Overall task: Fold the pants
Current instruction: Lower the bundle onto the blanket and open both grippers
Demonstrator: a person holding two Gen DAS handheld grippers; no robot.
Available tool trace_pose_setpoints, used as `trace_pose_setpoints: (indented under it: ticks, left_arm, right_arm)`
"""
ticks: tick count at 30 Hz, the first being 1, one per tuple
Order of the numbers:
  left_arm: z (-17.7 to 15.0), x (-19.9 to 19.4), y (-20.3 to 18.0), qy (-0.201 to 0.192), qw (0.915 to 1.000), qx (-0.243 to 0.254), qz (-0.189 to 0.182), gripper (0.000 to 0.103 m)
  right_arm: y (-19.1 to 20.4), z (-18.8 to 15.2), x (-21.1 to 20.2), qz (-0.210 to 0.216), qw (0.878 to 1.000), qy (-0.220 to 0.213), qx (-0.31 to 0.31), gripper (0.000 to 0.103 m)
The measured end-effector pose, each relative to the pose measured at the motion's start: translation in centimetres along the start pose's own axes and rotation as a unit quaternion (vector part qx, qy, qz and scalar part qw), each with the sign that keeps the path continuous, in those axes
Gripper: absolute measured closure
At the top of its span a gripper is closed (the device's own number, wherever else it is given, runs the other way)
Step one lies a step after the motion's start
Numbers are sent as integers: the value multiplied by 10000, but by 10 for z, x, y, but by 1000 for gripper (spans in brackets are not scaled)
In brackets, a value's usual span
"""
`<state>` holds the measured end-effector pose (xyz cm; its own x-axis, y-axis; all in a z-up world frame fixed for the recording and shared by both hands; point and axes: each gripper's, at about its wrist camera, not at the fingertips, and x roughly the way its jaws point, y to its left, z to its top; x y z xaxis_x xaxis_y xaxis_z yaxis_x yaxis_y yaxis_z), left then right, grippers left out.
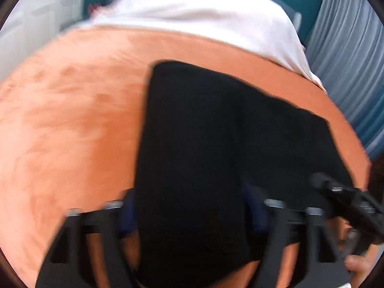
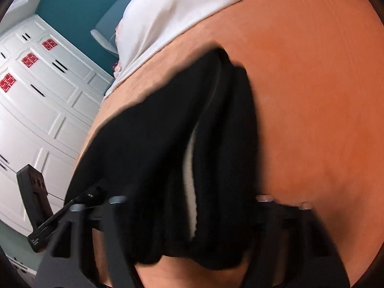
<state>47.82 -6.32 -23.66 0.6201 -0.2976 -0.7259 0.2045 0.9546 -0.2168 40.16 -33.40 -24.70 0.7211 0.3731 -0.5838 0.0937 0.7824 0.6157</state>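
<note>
White cupboards [image 2: 36, 91] show only beside right view's black pants [image 2: 168, 168].

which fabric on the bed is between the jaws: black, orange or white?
The black pants, lying between both grippers' jaws. The orange blanket lies underneath them, and the white sheet is at the bed's far end.

Left hand-held gripper [image 1: 192, 216]: matte black angular finger frames with triangular cut-outs, silver screw heads on top, dark blue pads [image 1: 255, 213] on the inner faces. Right hand-held gripper [image 2: 189, 218]: identical black frames, silver screw heads, thin black cable [image 2: 57, 218] alongside its left finger.
</note>
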Motion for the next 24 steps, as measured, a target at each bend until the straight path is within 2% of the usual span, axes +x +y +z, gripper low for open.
trace_pose_setpoints:
  ticks: [1, 3, 5, 6, 8, 10, 13, 15, 19, 21, 24]
  left_arm:
    - [-1, -2, 6, 20, 9999, -138, 13, 5]
    - [-1, -9, 17, 213, 9991, -330, -135, 5]
    - [-2, -32, 17, 292, 9991, -134, 280, 5]
    - [-4, -44, 14, 261, 9984, -24, 491, 6]
    - [-9, -85, 1, 108, 9948, 361, 950, 6]
    - [-19, -120, -16, 49, 9899, 620, 1272, 6]
    - [-29, -183, -43, -45, 9853, 856, 1477, 6]
    - [-32, -212, -53, -28, 9846, 862, 1519, 6]
    - [-54, -268, -77, -181, 9773, 942, 1887, 5]
    - [-62, -285, -79, -171, 9783, 891, 1861, 5]
    - [-79, -315, -83, -15, 9862, 683, 1511, 5]
  right_arm:
    - [1, -2, -5, 66, 9999, -100, -54, 39]
    - [4, 4, -6, -88, 9999, 126, 72, 34]
    - [9, 6, -21, -438, 9987, 216, 144, 29]
    - [10, 6, -32, -624, 9977, 174, 180, 24]
    - [20, 5, -64, -987, 9949, -53, 188, 22]
    - [45, -2, -114, -1511, 9879, -347, -11, 19]
    - [93, -15, -166, -2009, 9763, -513, -622, 17]
    - [120, -29, -189, -2154, 9707, -604, -877, 11]
    - [170, -65, -224, -2459, 9571, -791, -1314, 11]
    - [179, -88, -240, -2599, 9504, -850, -1484, 10]
    - [192, -110, -261, -2719, 9427, -979, -1669, 10]
